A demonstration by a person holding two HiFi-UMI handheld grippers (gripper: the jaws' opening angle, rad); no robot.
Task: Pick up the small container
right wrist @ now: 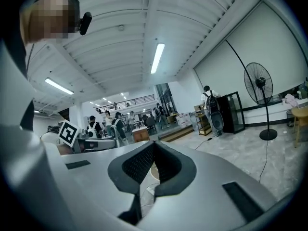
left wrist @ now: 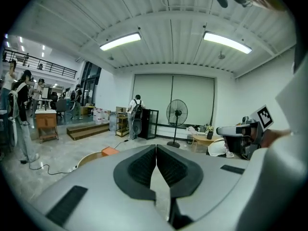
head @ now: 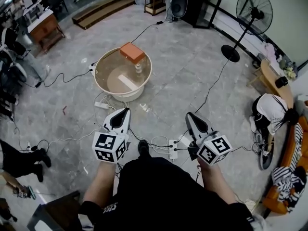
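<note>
- Step in hand, as I read it: the approach. Both grippers are well apart from the round table (head: 113, 76), and nothing is picked up yet.
- The small container (head: 138, 69) stands upright on the table top at about 2 o'clock from the table's centre. It is too small here to make out its shape.
- The orange box (head: 132, 52) sits on the rim at 1 o'clock, just beside the container. I can't tell whether they touch.
- A white strip (head: 127, 82) lies near the centre, at 7 o'clock from the container and apart from it.
- Left gripper (head: 126, 110): jaws pressed together, with nothing between them. Its own view shows the pads (left wrist: 144, 165) meeting on the midline.
- Right gripper (head: 188, 114): jaws likewise together at the tips, and empty.
- From the grippers the table lies at 11 to 12 o'clock, with floor cables (head: 156, 141) in between.
- To do this well, use one gripper. The right looks better placed, since the container is on the table's right half.
- Spread the jaws before arriving, not over the container.
- Come in from the container's 5 o'clock side so the box at its 11 o'clock stays out of the jaws' path.
- Put a pad on either side of the body, low down, and close gently. It is probably light and would tip if one pad lands first.
- Mind the cables underfoot.
</note>
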